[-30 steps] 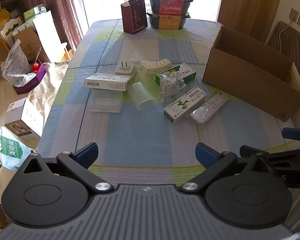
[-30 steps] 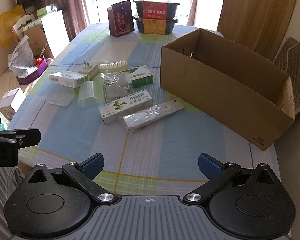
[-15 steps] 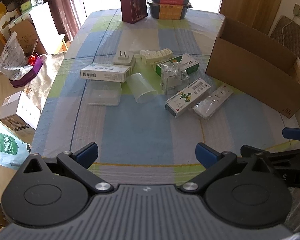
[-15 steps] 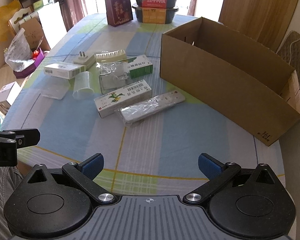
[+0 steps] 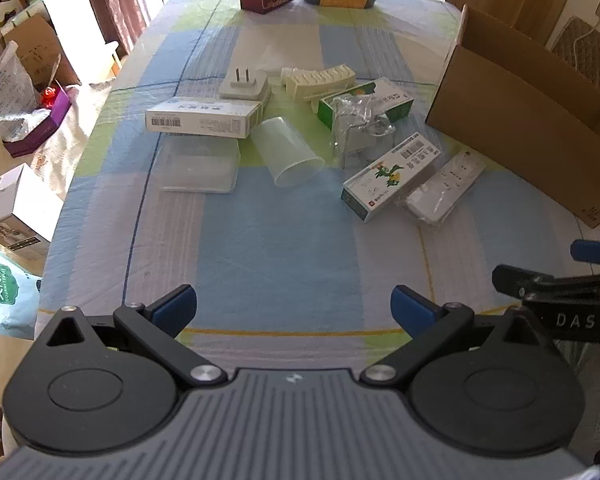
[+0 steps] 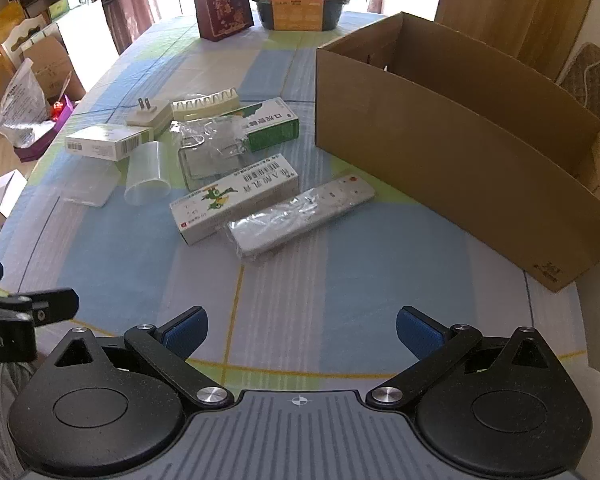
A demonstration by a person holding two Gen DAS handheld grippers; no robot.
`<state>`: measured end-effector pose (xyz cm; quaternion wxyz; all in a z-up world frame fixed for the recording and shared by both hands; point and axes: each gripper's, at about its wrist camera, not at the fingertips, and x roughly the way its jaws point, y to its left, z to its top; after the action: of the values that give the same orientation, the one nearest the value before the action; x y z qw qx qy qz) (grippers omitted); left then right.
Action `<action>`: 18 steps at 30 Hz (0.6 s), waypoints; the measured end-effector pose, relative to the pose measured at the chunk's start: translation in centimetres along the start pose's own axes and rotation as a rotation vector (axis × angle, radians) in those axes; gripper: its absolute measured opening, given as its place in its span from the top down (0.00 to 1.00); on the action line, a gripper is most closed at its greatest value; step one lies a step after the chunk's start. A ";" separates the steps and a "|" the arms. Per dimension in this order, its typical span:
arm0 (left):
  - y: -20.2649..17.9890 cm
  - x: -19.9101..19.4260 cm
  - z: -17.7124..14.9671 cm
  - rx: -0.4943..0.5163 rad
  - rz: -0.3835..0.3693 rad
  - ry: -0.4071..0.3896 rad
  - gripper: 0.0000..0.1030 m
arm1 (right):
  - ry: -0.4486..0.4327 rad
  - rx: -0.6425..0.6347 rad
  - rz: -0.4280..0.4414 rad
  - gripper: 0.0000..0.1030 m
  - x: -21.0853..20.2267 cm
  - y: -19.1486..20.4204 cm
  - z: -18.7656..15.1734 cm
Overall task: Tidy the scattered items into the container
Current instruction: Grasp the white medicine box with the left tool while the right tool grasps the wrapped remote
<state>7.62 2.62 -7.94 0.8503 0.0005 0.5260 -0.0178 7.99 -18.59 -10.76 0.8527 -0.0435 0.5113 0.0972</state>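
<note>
Checked tablecloth [image 6: 300, 272] holds three medicine boxes [image 6: 236, 196], one cardboard box [image 6: 440, 148].

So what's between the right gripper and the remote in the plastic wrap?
Nothing but bare checked tablecloth. The right wrist view shows the open right gripper with only cloth up to the wrapped remote.
</note>
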 end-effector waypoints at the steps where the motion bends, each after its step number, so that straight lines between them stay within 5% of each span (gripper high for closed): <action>1: 0.1 0.3 0.1 0.002 -0.001 0.001 0.01 | 0.002 0.000 0.002 0.00 0.3 0.1 0.2; 10: 1.5 2.5 1.7 0.015 0.008 -0.010 0.02 | 0.044 0.046 0.025 0.00 3.7 0.0 1.8; 18: 3.1 4.8 3.7 0.022 -0.013 -0.020 0.07 | 0.052 0.310 0.082 0.00 7.3 -2.9 3.8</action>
<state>13.15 5.48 -10.61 0.8554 0.0065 0.5172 -0.0291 15.24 -19.89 -15.45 0.8311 0.1069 0.5433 0.0505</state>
